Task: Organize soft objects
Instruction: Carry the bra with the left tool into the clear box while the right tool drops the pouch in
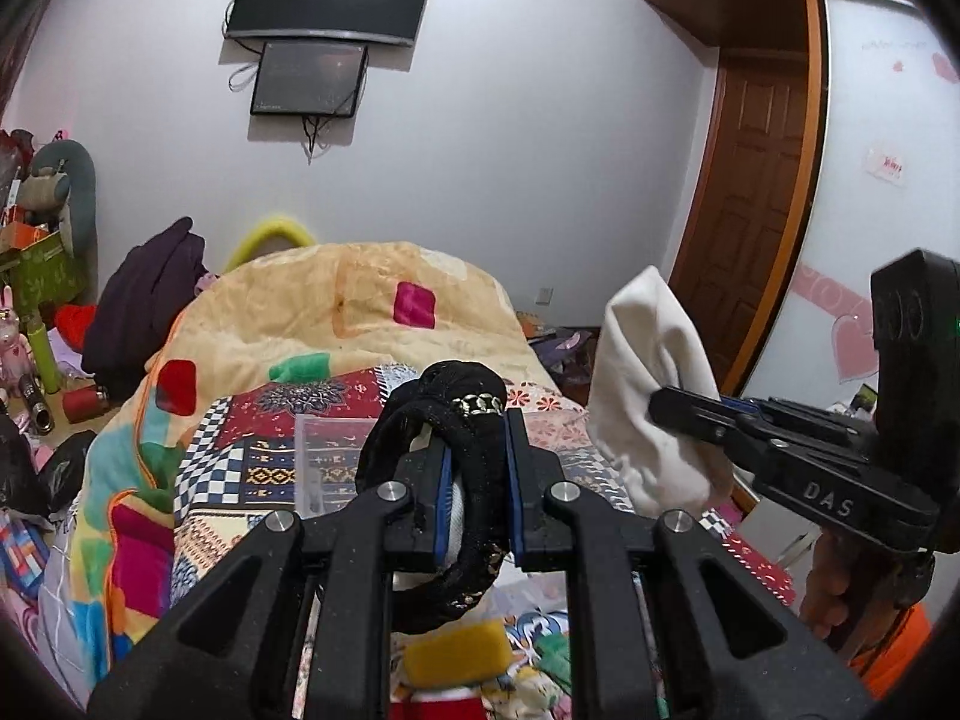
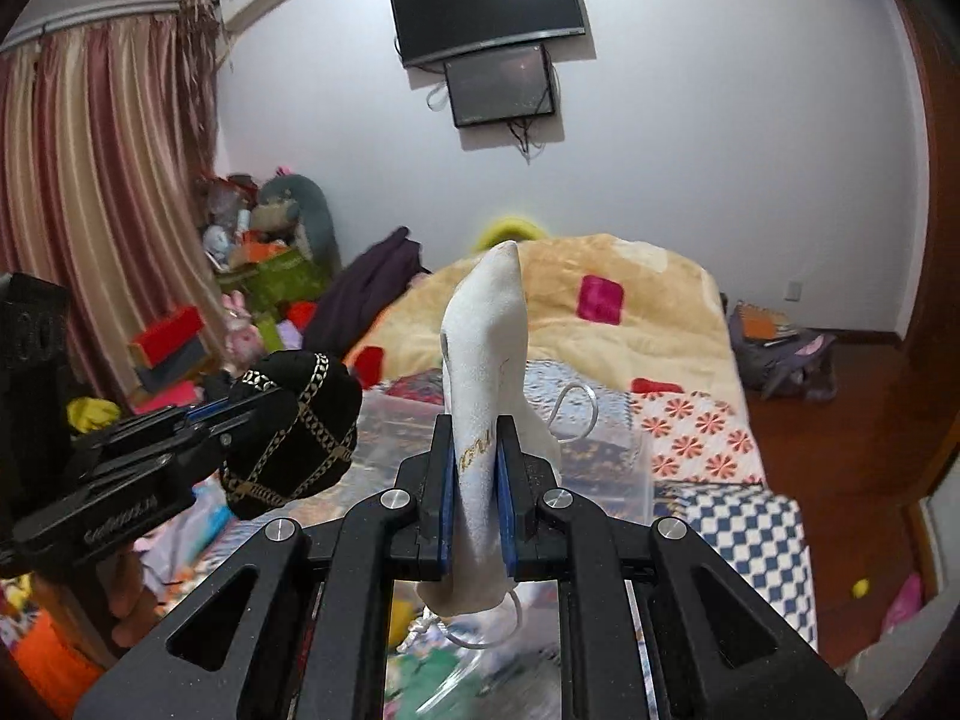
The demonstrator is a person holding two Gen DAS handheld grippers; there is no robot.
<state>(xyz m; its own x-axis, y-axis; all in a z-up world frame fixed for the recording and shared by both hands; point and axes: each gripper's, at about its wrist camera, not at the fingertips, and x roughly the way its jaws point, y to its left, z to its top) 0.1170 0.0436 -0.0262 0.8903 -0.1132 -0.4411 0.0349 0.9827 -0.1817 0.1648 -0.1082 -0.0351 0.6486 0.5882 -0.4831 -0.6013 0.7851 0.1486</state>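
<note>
My left gripper (image 1: 478, 420) is shut on a black fabric pouch with gold chain trim (image 1: 462, 408), held up above the bed. It also shows in the right wrist view (image 2: 294, 426) at the left, in the left gripper (image 2: 234, 411). My right gripper (image 2: 477, 426) is shut on a white drawstring cloth bag (image 2: 486, 348) that stands up between its jaws. In the left wrist view the white bag (image 1: 648, 384) hangs at the right, held by the right gripper (image 1: 660, 402). A clear plastic storage box (image 2: 600, 450) lies on the bed below both.
A patchwork bedspread (image 1: 252, 456) and a folded cream quilt (image 1: 360, 312) cover the bed. Clutter, plush toys and boxes (image 2: 270, 252) stand at the left by the curtains (image 2: 90, 210). A wooden door (image 1: 756, 204) and wardrobe are at the right. Two screens (image 2: 492, 0) hang on the far wall.
</note>
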